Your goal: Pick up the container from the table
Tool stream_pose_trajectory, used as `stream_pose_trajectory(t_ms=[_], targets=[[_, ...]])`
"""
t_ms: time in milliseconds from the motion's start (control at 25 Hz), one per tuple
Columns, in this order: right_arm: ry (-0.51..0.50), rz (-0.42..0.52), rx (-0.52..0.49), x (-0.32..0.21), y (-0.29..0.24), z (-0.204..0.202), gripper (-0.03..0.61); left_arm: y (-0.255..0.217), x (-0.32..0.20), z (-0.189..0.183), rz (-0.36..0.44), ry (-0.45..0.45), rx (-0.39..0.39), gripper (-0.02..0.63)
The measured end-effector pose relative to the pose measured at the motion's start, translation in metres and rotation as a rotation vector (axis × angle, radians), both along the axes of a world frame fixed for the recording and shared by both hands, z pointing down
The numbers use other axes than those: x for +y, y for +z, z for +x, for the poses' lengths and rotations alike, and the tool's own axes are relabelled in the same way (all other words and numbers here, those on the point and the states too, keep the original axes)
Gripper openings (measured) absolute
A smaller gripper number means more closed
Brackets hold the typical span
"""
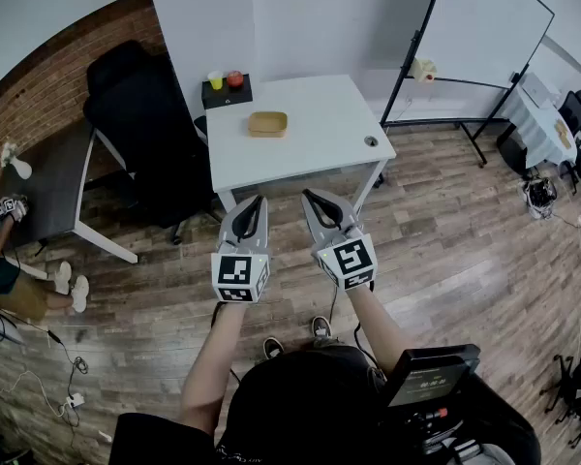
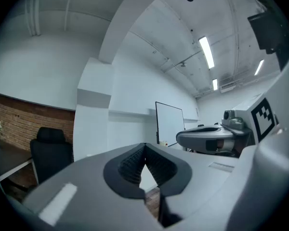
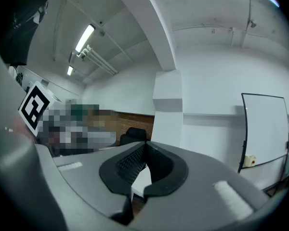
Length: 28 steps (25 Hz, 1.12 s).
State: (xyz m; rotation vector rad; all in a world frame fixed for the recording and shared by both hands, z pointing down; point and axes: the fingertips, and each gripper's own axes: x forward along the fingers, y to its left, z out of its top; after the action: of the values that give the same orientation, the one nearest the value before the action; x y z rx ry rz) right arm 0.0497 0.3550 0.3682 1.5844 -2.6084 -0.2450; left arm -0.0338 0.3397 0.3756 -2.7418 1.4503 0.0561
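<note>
Tan and shallow, the container [image 1: 267, 123] sits on the white bench [image 1: 315, 153] in the head view, left of centre and towards the far side, with bare top all round it. At the bench's far left corner is a black box [image 1: 226, 94] carrying a yellow cup [image 1: 215, 79] and a red object [image 1: 234, 78] that is too small for me to name. Both grippers are held level over the wooden floor [image 1: 445, 250], short of the bench's near edge and well apart from the container. The left gripper [image 1: 259, 200] and the right gripper [image 1: 308, 195] each show their tips pressed together. A black chair [image 1: 140, 114] stands left of the bench and a whiteboard [image 1: 484, 37] to its right. My operator's head and shoulders are cut off at the bottom edge.

From the left gripper view, the jaws meet at a point with nothing between them. The gripper's own grey body fills the lower half of the picture and hides the bench top, so I can't find the container here. The right gripper [image 2: 207, 138] shows side-on at the right. The whiteboard [image 2: 169, 121] and the chair [image 2: 50, 150] are behind, with a brick wall [image 2: 19, 124] at the left.

From the right gripper view, the jaws are likewise closed on nothing. Only a white sliver shows below them, and I can't make it out. The chair [image 3: 135, 134] peeks over the jaw. The whiteboard [image 3: 265, 129] is cut off at the right.
</note>
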Motion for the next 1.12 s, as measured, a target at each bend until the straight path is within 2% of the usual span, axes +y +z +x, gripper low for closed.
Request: stream_pose_trajectory(t_ms=[480,520,560,760,1120], targets=[[0.007,-0.023,0.003,-0.022,0.012,-0.040,0.015,0.015,-0.023,-0.041,-0.020,0.027,-0.004,-0.003],[0.001,-0.028,0.002,-0.025,0.014,-0.042,0.018,0.017,-0.026,-0.042,-0.023,0.027,-0.005,-0.004],[-0.005,-0.033,0.002,-0.029,0.016,-0.043,0.047,0.019,-0.029,-0.042,-0.028,0.026,-0.006,-0.003],[-0.031,-0.039,-0.005,-0.063,0.024,-0.033,0.052,0.028,-0.061,-0.030,-0.032,0.021,-0.031,-0.003],[-0.124,-0.050,-0.018,-0.150,0.036,0.003,0.052,0.046,-0.138,0.001,-0.081,-0.049,-0.082,-0.004]])
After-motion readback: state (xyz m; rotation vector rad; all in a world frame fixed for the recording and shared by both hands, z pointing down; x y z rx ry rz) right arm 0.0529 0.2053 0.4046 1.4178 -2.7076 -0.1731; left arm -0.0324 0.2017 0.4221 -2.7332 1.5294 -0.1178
